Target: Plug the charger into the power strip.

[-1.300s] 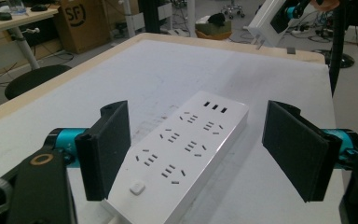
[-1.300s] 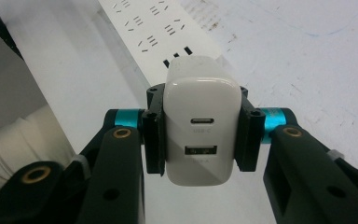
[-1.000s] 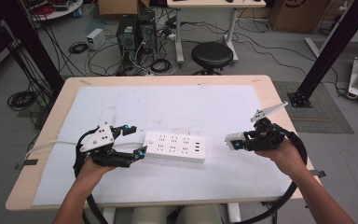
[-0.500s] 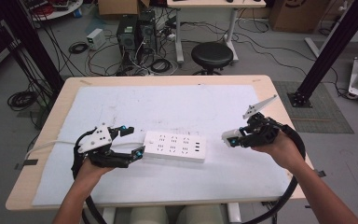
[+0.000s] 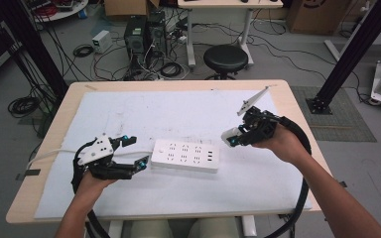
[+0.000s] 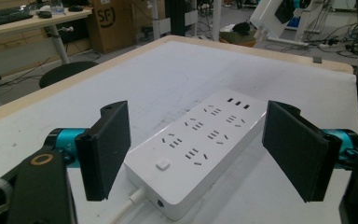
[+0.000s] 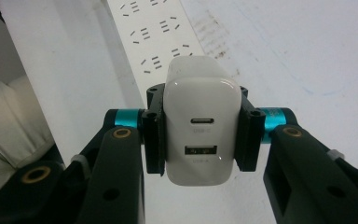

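Note:
A white power strip (image 5: pixel 186 155) lies flat on the white mat in the middle of the table, its cord running off to the left. My left gripper (image 5: pixel 139 157) rests at the strip's left end, open, with its black pads (image 6: pixel 107 147) standing either side of the switch end of the power strip (image 6: pixel 200 144) and not touching it. My right gripper (image 5: pixel 229 137) hovers above the mat just right of the strip, shut on a white USB charger (image 7: pixel 201 123). The charger's two ports face the camera, and the power strip (image 7: pixel 154 35) lies beyond it.
The wooden table (image 5: pixel 297 124) carries a white mat (image 5: pixel 178 114). Black cables loop from both grippers off the table's front. A black stool (image 5: pixel 225 58), computer towers and tangled floor cables stand beyond the far edge.
My right gripper, with the charger in it, has lifted and moved toward the far side of the table. The left gripper and the power strip have stayed put.

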### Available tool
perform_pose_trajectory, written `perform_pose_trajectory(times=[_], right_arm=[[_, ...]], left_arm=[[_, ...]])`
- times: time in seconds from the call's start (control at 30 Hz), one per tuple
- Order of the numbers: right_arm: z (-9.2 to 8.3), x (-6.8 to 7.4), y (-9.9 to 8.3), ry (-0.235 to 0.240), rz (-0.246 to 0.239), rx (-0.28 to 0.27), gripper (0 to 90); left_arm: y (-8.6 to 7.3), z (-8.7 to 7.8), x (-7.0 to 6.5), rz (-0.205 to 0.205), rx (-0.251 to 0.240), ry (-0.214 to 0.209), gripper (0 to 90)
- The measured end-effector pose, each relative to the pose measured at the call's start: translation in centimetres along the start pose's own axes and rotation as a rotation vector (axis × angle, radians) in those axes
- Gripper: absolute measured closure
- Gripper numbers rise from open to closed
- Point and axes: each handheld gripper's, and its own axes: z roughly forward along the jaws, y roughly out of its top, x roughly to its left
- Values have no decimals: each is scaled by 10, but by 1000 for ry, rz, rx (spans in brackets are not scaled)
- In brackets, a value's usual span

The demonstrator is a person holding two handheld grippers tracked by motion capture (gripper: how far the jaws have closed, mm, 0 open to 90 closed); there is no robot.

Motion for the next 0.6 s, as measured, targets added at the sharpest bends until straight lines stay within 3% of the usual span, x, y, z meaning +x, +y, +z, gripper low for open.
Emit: perform_pose_trajectory(times=[0.2, 0.43, 0.6], right_arm=[[16, 0, 20, 22, -55, 46, 634], [36, 8, 42, 30, -145, 131, 634], [50, 10, 55, 51, -177, 185, 634]], left_arm=[[-1, 1, 0, 23, 15, 2, 237], [-9, 5, 1, 24, 32, 0, 237], [-14, 3, 2, 24, 35, 2, 238]])
